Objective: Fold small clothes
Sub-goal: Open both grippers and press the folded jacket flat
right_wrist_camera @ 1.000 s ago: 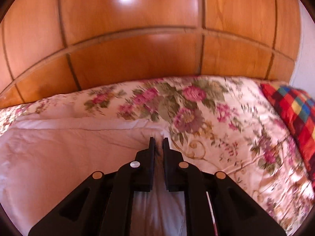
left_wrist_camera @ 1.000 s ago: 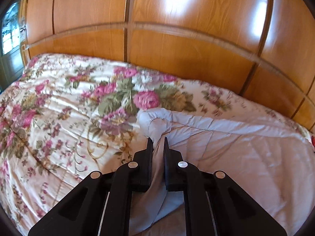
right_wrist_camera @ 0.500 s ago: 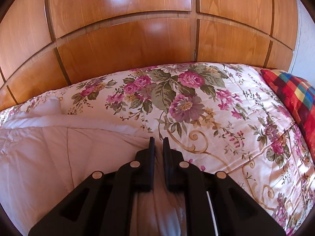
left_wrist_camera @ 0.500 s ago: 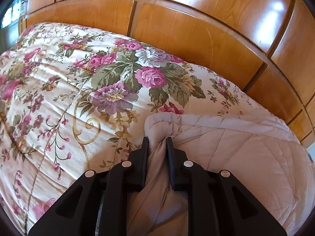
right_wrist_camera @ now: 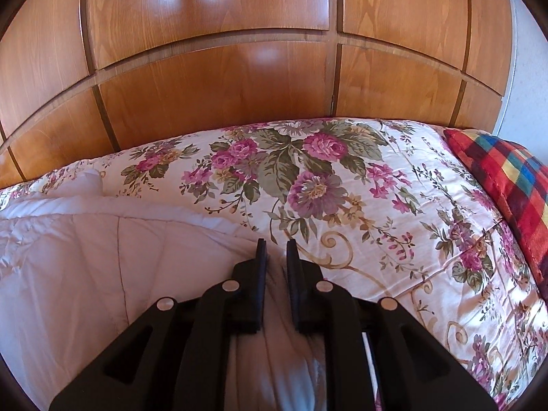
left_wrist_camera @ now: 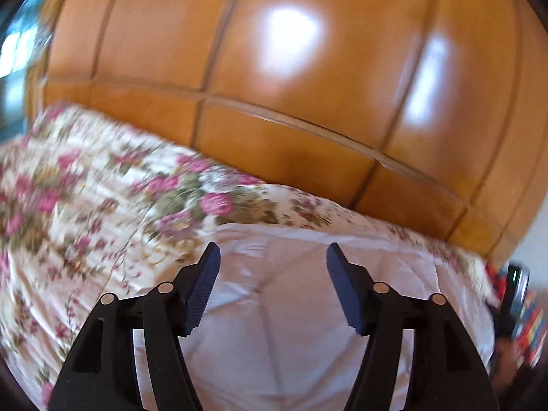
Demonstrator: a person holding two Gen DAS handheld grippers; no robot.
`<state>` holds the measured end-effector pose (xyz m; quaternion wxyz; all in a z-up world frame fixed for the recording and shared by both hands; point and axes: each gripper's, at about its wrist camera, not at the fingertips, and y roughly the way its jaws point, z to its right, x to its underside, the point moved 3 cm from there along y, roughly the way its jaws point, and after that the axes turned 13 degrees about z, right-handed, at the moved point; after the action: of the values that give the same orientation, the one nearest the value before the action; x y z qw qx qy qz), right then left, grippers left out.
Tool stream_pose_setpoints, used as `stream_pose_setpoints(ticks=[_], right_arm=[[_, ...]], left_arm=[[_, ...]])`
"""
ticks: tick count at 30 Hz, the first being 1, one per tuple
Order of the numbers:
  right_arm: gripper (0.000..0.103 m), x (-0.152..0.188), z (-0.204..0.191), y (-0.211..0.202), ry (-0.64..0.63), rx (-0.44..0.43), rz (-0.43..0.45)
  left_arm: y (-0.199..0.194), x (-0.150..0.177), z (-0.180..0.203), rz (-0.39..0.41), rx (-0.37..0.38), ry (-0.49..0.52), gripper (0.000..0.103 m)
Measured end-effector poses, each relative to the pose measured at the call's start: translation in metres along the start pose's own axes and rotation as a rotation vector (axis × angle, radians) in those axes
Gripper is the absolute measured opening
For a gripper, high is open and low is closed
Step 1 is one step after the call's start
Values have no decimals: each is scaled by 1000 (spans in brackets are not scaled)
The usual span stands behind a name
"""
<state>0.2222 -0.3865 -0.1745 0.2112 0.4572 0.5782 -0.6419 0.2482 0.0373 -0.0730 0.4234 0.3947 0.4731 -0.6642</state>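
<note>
- Quilting marks the white padded piece (left_wrist_camera: 301, 315): stitched seams cross it, so it looks soft, puffy and light, likely to slump and spring back rather than hold a crease.
- It lies spread on the floral bedspread (right_wrist_camera: 376, 212), its far edge near the wooden panelled wall (right_wrist_camera: 212, 96); a plaid cushion (right_wrist_camera: 507, 178) sits well off to the right.
- The left gripper (left_wrist_camera: 272, 267) hangs above the fabric with its jaws spread wide and nothing between them; this view is motion-blurred.
- The right gripper (right_wrist_camera: 275, 253) is pinched almost closed on the piece's right-hand edge, cloth bunching between the fingers.
- Judging by the bulk, a hold on the thick rolled hem or a corner should slip less than a pinch mid-panel.
- Satin-like sheen on the bedspread suggests the piece may slide when dragged.
</note>
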Motion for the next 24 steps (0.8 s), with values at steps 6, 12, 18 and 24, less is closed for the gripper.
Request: stream_pose_setpoints(ticks=[6, 12, 18, 24], right_arm=[[15, 0, 2, -2, 13, -8, 7], [18, -1, 2, -4, 18, -6, 17], [60, -21, 15, -44, 76, -29, 100], [68, -35, -39, -117, -27, -225, 223]], left_arm=[[36, 35, -11, -102, -124, 89, 65], [48, 49, -25, -138, -112, 36, 69], [41, 51, -32, -116, -82, -6, 72], [39, 51, -34, -108, -63, -25, 74]])
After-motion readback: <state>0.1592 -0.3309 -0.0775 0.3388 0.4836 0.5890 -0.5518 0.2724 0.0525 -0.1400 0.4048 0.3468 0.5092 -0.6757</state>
